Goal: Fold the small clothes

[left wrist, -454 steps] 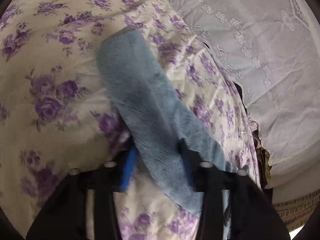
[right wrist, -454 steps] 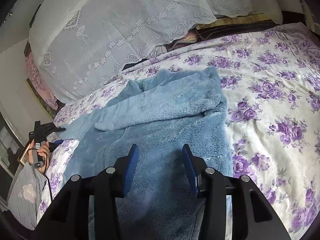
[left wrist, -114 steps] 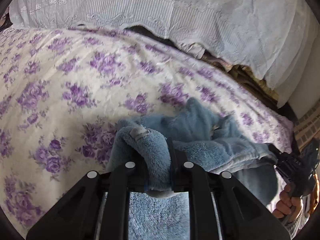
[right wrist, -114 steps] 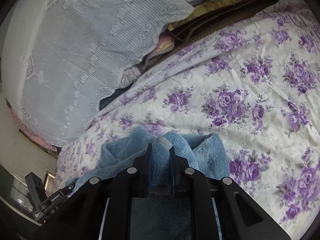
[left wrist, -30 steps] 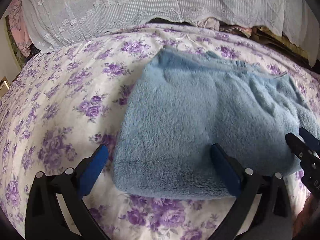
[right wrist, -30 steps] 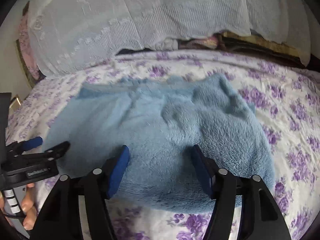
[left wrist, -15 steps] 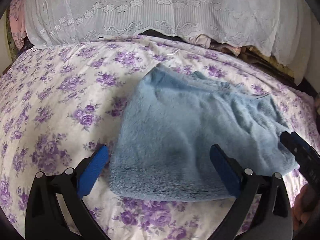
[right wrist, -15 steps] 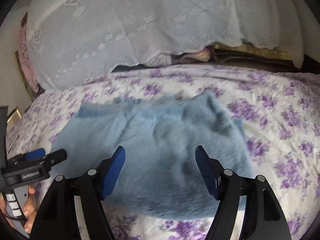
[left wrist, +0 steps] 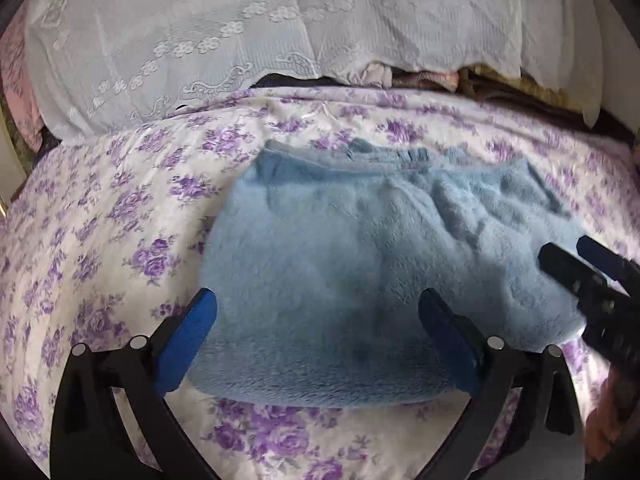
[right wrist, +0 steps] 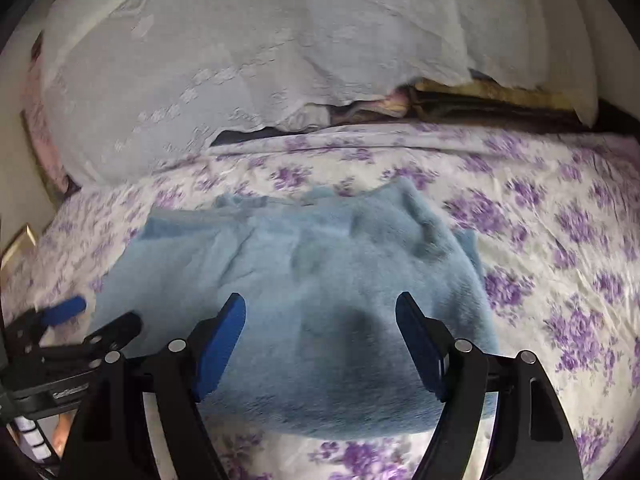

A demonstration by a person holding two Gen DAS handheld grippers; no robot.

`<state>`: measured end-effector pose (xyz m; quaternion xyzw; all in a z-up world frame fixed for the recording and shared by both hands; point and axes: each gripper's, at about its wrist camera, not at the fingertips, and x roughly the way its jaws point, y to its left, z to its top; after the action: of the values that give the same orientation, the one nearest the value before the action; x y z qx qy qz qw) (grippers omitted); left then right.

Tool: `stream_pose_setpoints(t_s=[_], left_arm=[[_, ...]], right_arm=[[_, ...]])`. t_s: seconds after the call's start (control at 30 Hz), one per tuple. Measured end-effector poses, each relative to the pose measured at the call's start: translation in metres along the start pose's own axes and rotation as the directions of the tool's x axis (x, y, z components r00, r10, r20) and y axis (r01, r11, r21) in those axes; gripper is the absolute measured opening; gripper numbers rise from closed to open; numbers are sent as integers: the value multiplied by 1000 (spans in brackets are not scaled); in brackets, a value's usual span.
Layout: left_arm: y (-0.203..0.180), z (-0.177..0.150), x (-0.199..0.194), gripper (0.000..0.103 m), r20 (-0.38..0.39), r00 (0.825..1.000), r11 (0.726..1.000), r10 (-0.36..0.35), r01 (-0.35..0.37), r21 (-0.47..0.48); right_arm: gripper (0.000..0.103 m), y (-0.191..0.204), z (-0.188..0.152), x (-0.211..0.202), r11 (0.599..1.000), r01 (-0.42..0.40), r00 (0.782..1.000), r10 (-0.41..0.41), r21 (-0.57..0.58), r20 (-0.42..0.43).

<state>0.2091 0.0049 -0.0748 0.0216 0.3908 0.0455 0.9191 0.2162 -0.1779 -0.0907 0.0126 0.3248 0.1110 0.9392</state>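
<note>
Fleece [left wrist: 360, 264] is folded into a rough rectangle, flat on the floral sheet [left wrist: 112, 216], centre of frame in both wrist views; far edge is a bit rumpled, near edge a clean fold. Left gripper [left wrist: 318, 320] hangs over the near edge, jaws wide open, blue pads either side of the cloth's lower half, not pressing it. Right gripper [right wrist: 320, 328] is likewise above the near edge, jaws opening, nothing clamped between them, only fleece below. Each gripper shows in the other's view: right at the right edge of the left view [left wrist: 592, 276], left at the lower left of the right view [right wrist: 76, 320]. White lace cover [left wrist: 280, 32] fills the top of both frames.
</note>
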Motion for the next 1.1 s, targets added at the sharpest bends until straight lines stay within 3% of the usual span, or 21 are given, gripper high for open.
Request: stream_pose_setpoints(t_s=[0.07, 0.1, 0.2, 0.3, 0.37, 0.43, 0.47, 0.5, 0.57, 0.67, 0.77, 0.87, 0.97, 1.03, 1.1], left_arm=[[-9, -6, 28, 99, -72, 997, 1000, 6, -4, 29], [-7, -8, 33, 99, -73, 997, 1000, -2, 3, 17], [6, 6, 15, 99, -26, 999, 999, -35, 35, -23], [23, 34, 18, 99, 3, 1000, 997, -7, 7, -72], [36, 52, 38, 99, -34, 999, 992, -19, 15, -125], [50, 62, 80, 99, -152, 988, 982, 35, -62, -177], [55, 60, 94, 99, -196, 980, 978, 27, -67, -199], [64, 55, 115, 99, -234, 970, 966, -61, -2, -260], [73, 52, 117, 99, -209, 971, 950, -112, 43, -310], [70, 49, 98, 99, -185, 981, 959, -57, 2, -285], [63, 30, 55, 98, -113, 992, 965, -61, 30, -259], [48, 9, 29, 98, -93, 994, 981, -50, 32, -191], [25, -10, 18, 98, -77, 997, 995, 19, -26, -94], [11, -16, 23, 99, -69, 993, 995, 99, -101, -23], [10, -17, 23, 99, -69, 992, 994, 109, -111, -19]], right_arm=[[81, 8, -11, 24, 999, 14, 996, -17, -32, -92], [81, 7, -10, 24, 1000, 10, 996, -12, -27, -94], [81, -3, -4, 11, 999, -22, 999, 24, 30, -43], [81, -19, 14, 3, 994, -17, 1000, 16, 104, 10], [81, -34, 24, 5, 988, -11, 999, 5, 155, 37], [79, -50, 23, 20, 981, 21, 1000, -21, 191, -3], [79, -55, 18, 33, 981, 48, 998, -40, 188, -50], [79, -55, 16, 42, 983, 66, 996, -55, 171, -70], [80, -48, 16, 42, 988, 89, 995, -82, 127, -59], [78, -48, 13, 31, 988, 78, 997, -75, 131, -22], [78, -55, 11, 8, 982, 21, 1000, -25, 187, 16], [78, -51, 7, -6, 984, 11, 999, -17, 179, 31], [78, -39, -9, 5, 993, 63, 997, -59, 104, -43], [80, -32, -13, 9, 994, 96, 994, -93, 60, -48], [79, -34, -13, 7, 994, 87, 996, -85, 68, -36]])
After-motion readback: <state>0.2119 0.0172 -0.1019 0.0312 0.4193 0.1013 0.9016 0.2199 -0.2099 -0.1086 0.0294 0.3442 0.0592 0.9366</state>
